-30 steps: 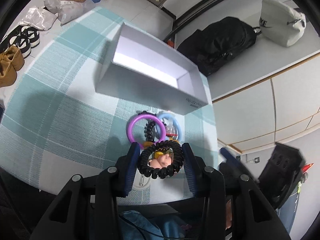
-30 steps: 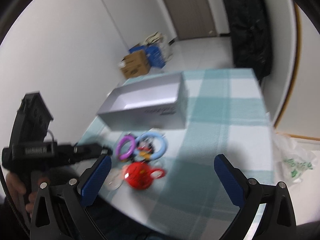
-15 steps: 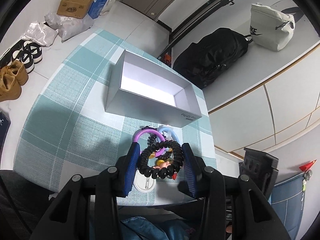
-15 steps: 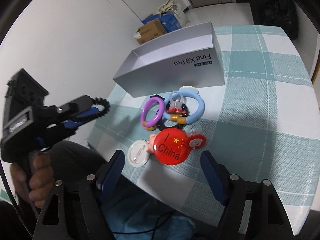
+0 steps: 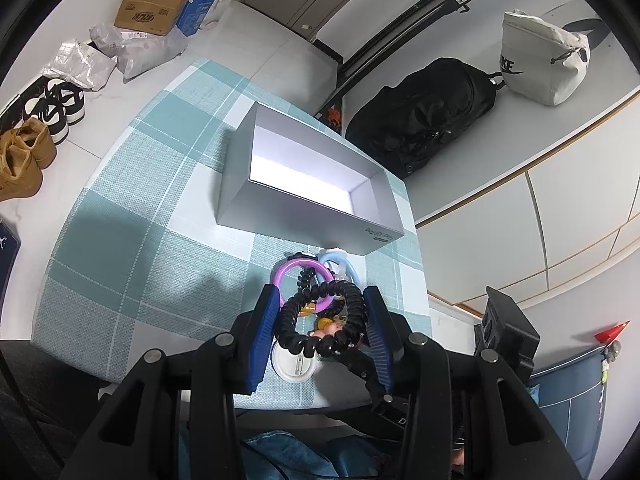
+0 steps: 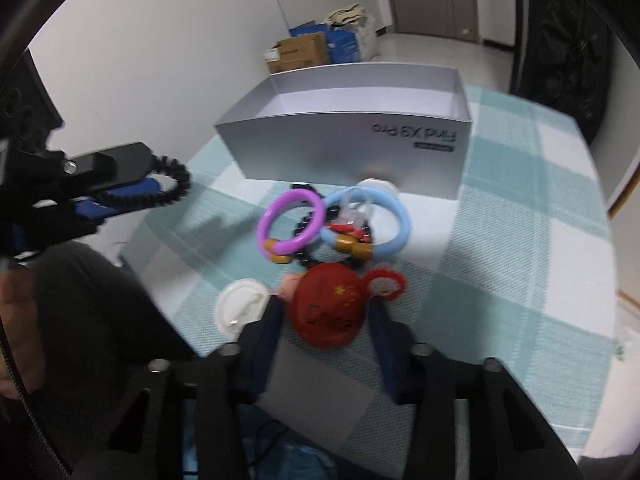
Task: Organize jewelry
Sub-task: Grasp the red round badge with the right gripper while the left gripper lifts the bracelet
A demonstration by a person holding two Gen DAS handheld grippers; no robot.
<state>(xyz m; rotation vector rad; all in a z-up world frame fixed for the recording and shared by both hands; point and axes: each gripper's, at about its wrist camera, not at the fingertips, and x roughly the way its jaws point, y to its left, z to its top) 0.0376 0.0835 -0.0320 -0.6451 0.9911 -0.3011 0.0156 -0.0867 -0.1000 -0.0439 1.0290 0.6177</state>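
Observation:
My left gripper (image 5: 320, 316) is shut on a black coil hair tie (image 5: 352, 300) and holds it above the table; both show at the left of the right wrist view, with the hair tie (image 6: 176, 184) sticking out. An open grey box (image 5: 312, 184) (image 6: 352, 148) stands beyond a pile of jewelry: a purple ring (image 6: 290, 220), a blue ring (image 6: 384, 220), black beads (image 6: 304, 236). My right gripper (image 6: 324, 316) is open with its fingers on either side of a red round badge (image 6: 326, 312). A white badge (image 6: 242, 308) lies to its left.
The table has a teal checked cloth (image 5: 132, 216). Its near edge is just under both grippers. A black backpack (image 5: 424, 120), cardboard boxes (image 5: 156, 4) and shoes (image 5: 24, 152) are on the floor around it.
My left gripper has risen with the hair tie. My right gripper has come down and forward, and its fingers have narrowed around the red badge.

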